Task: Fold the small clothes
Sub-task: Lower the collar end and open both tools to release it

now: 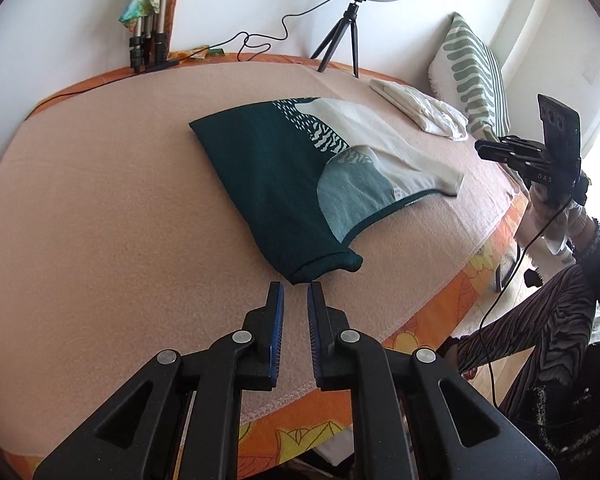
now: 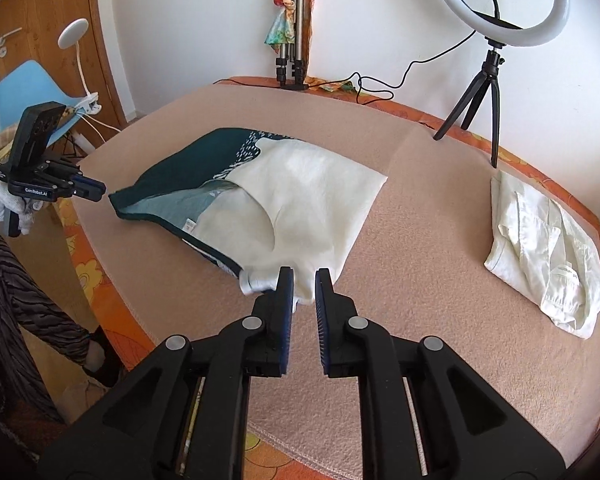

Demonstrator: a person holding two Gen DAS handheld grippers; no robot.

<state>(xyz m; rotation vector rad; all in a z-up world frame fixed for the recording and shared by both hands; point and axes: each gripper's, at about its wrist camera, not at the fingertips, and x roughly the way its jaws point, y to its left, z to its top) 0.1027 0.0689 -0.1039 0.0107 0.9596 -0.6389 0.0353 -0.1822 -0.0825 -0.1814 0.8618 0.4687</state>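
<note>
A dark green and cream sleeveless top [image 1: 284, 172] lies flat on the pink blanket [image 1: 100, 208], seen also in the right wrist view [image 2: 300, 196]. My left gripper [image 1: 296, 289] is open and empty, its tips just short of the top's dark green corner. My right gripper [image 2: 304, 276] is open and empty, its tips at the cream corner near the front edge. Each gripper shows in the other view, the right one [image 1: 484, 148] and the left one [image 2: 96, 191], both held off the bed's edge.
A folded white garment [image 2: 548, 248] lies on the blanket to the right. A ring light on a tripod [image 2: 480, 92] and a folded tripod [image 2: 292, 56] stand at the back by the wall. A striped pillow [image 1: 472, 72] leans at the far corner.
</note>
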